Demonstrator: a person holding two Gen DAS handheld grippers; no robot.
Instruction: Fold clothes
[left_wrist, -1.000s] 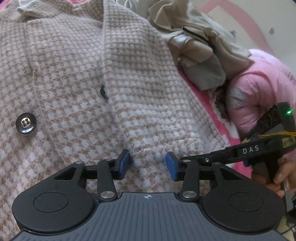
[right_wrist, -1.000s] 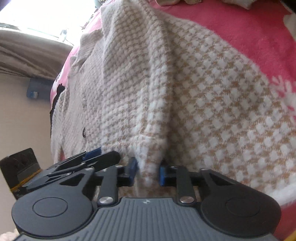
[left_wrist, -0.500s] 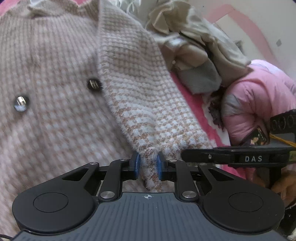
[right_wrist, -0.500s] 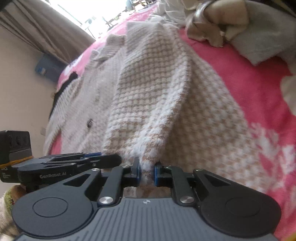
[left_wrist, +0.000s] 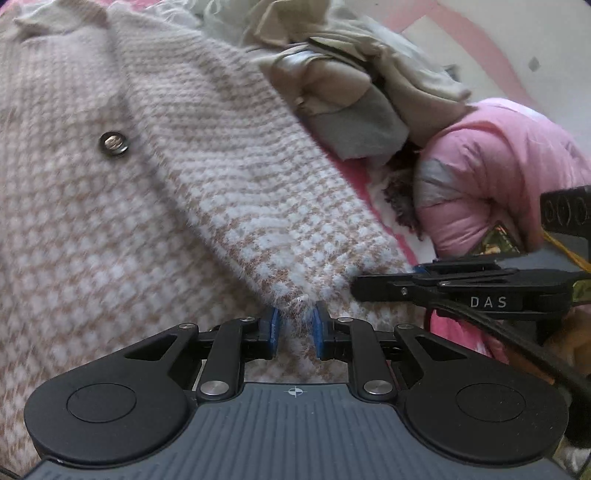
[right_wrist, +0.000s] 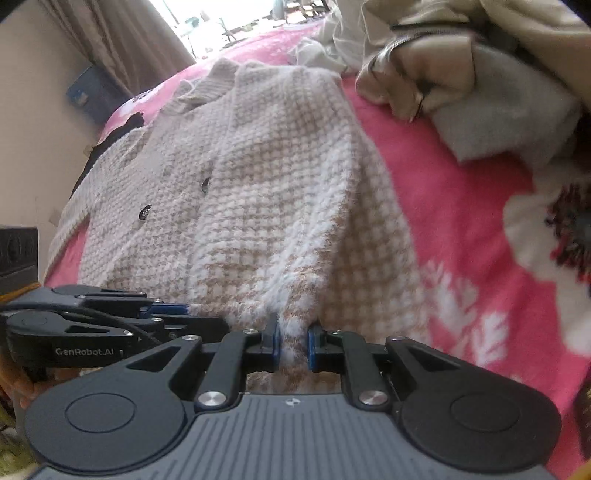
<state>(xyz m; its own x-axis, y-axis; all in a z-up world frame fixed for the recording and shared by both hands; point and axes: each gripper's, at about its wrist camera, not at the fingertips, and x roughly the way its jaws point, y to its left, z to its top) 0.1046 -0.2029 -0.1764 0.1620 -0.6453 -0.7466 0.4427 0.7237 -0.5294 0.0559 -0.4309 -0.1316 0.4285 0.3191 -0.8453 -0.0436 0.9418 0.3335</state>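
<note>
The houndstooth cardigan (right_wrist: 258, 192) lies face up on the pink bedspread (right_wrist: 443, 206), stretching away ahead of both tongs, its collar at the far end and its dark buttons (right_wrist: 144, 212) off to the left of the right gripper. One sleeve (left_wrist: 258, 177) is drawn in over the front panel and runs straight back to the left gripper (left_wrist: 294, 326), whose blue pads sit close on either side of the fuzzy cuff, pinching it. The right gripper (right_wrist: 293, 341) is likewise nipped on a raised ridge of the knit at the near edge, just beside the left one.

The knit looks thick, soft and limp: it should drape and sag rather than hold a crease, and its fluffy nap gives the pads good friction, so slipping seems unlikely. It appears moderately heavy for a garment, and loose stitches could stretch if dragged from one small bite. Cuff and hem edges, where the fabric is doubled and firmer, seem the best holds. The heap of other clothes (right_wrist: 461, 74) lies ahead and to the right, apart from the cardigan.
</note>
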